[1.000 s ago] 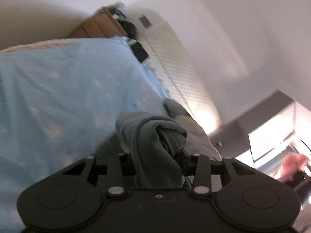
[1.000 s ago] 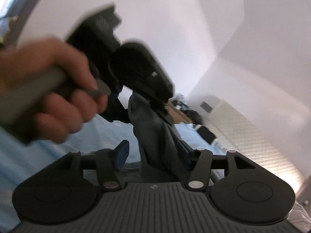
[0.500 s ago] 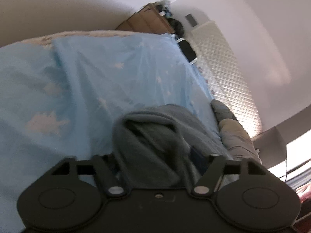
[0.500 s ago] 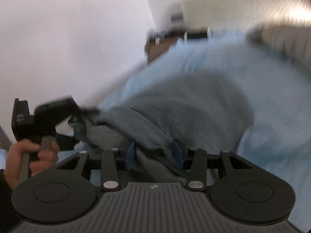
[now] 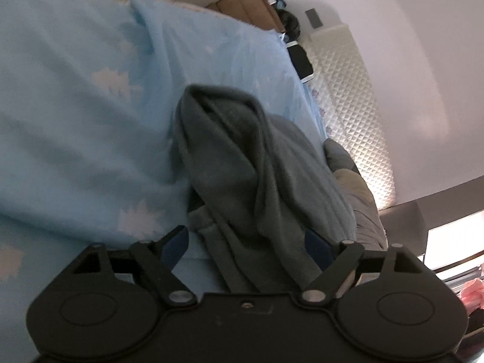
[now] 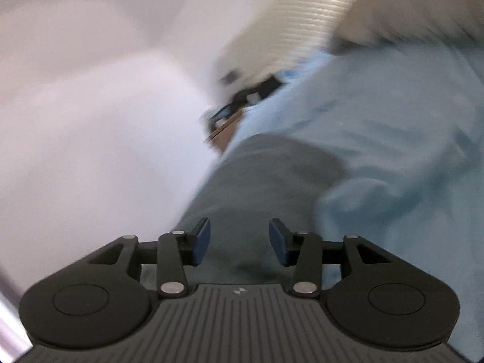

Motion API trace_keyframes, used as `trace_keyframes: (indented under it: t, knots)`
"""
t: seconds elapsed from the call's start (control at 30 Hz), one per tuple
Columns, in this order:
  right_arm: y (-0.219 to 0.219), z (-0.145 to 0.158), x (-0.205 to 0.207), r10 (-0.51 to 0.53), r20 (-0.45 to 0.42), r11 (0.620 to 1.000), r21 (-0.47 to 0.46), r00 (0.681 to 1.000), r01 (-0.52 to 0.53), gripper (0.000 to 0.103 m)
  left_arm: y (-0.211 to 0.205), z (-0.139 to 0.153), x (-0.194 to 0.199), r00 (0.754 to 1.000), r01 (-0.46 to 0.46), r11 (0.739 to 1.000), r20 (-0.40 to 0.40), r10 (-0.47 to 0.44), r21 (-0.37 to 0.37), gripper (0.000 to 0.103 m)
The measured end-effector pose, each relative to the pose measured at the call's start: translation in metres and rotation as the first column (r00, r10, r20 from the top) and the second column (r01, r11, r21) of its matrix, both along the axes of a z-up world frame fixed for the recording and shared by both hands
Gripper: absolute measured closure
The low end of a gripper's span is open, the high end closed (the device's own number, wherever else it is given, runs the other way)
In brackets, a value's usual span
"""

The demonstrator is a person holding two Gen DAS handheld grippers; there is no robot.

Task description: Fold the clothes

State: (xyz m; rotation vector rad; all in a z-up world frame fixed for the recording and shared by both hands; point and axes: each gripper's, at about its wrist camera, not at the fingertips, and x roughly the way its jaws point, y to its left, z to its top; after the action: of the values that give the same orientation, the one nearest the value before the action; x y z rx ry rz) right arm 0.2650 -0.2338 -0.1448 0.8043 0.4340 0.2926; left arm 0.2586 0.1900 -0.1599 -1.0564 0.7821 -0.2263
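A grey garment (image 5: 242, 163) lies bunched on a light blue bed sheet (image 5: 84, 139). My left gripper (image 5: 246, 243) is open, its blue pads spread wide on either side of the cloth, which runs down between them. In the blurred right wrist view the same grey garment (image 6: 257, 187) lies on the sheet (image 6: 393, 139). My right gripper (image 6: 239, 240) is open, its blue pads apart just above the cloth's near end.
A quilted white headboard (image 5: 348, 90) runs along the bed's right side. Brown boxes (image 5: 248, 3) and dark items (image 5: 298, 57) stand beyond the bed. Another grey cloth (image 5: 360, 199) lies to the right. Pink fabric (image 5: 472, 290) shows at the far right edge.
Both grippers have opened and let go of the grey garment, which was lowered from the air onto the sheet. The right gripper has swung sideways and its view is blurred.
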Motion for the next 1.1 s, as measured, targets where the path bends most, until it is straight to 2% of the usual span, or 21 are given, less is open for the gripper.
trace_keyframes:
  t: [0.07,0.1,0.17,0.23,0.3,0.33,0.4,0.5,0.57,0.67,0.7,0.77,0.83,0.9,0.93,1.0,1.1]
  knots:
    - [-0.017,-0.01,0.014,-0.051,-0.064,0.993,0.105,0.997,0.057,0.06,-0.002,-0.002,0.002,1.0,-0.01,1.0,0.001,0.01,0.014,0.021]
    - [-0.02,-0.015,0.021,-0.048,-0.1,0.99,0.126,0.994,0.06,0.06,-0.003,-0.001,0.002,1.0,-0.009,1.0,0.01,0.009,0.012,0.021]
    - [-0.024,-0.024,0.038,-0.03,-0.188,0.995,0.088,0.982,0.048,0.062,-0.005,-0.003,0.004,1.0,0.0,1.0,0.027,0.001,-0.015,0.019]
    - [-0.029,-0.031,0.044,-0.064,-0.236,0.998,0.011,0.97,0.069,0.061,-0.005,-0.005,0.003,0.999,-0.006,0.999,0.033,0.007,-0.048,0.017]
    - [-0.04,-0.038,0.044,-0.11,-0.287,0.994,-0.047,0.952,0.1,0.081,-0.003,-0.007,0.004,0.999,-0.023,0.997,0.034,0.026,-0.076,0.013]
    - [-0.048,-0.04,0.044,-0.12,-0.299,0.993,-0.045,0.947,0.111,0.091,-0.002,-0.008,0.004,0.999,-0.026,0.995,0.037,0.03,-0.092,0.013]
    - [-0.063,-0.042,0.041,-0.152,-0.298,0.988,-0.025,0.942,0.151,0.079,0.0,-0.009,0.004,0.999,-0.035,0.992,0.035,0.039,-0.122,0.011]
    - [-0.073,-0.027,0.043,-0.168,-0.234,0.986,-0.021,0.958,0.168,0.073,0.004,-0.012,0.004,0.998,-0.046,0.987,0.026,0.051,-0.156,0.011]
    - [-0.073,-0.014,0.047,-0.137,-0.186,0.99,0.005,0.973,0.14,0.06,0.004,-0.011,0.003,0.999,-0.041,0.987,0.023,0.045,-0.156,0.011]
    - [-0.06,0.0,0.063,-0.035,-0.146,0.998,0.042,0.989,0.041,0.04,-0.002,-0.008,0.008,1.0,-0.001,0.993,0.017,0.003,-0.115,0.01]
    - [-0.053,0.003,0.069,0.006,-0.147,0.999,0.048,0.989,0.001,0.037,-0.004,-0.006,0.01,1.0,0.022,0.995,0.011,-0.021,-0.097,0.01]
    - [-0.039,0.008,0.078,0.075,-0.157,0.997,0.04,0.985,-0.069,0.025,-0.008,-0.005,0.014,0.998,0.067,0.995,0.005,-0.067,-0.078,0.01]
    - [-0.026,0.009,0.084,0.122,-0.218,0.992,-0.004,0.968,-0.126,0.017,-0.016,-0.005,0.02,0.992,0.125,0.992,-0.004,-0.125,-0.031,0.009]
    - [-0.016,0.003,0.089,0.109,-0.294,0.989,-0.061,0.95,-0.132,0.007,-0.022,-0.003,0.024,0.99,0.14,0.99,0.005,-0.14,0.004,0.006]
    - [-0.015,-0.001,0.09,0.095,-0.317,0.989,-0.075,0.944,-0.124,0.0,-0.022,-0.004,0.025,0.992,0.127,0.992,0.012,-0.127,-0.007,0.004]
    - [-0.021,-0.008,0.088,0.096,-0.328,0.994,-0.01,0.94,-0.106,0.001,-0.018,-0.007,0.025,0.997,0.08,0.995,0.024,-0.079,-0.063,0.004]
    - [-0.028,-0.009,0.092,0.142,-0.308,0.987,0.115,0.941,-0.111,0.002,-0.009,-0.014,0.023,0.996,0.063,0.982,0.066,-0.051,-0.18,0.006]
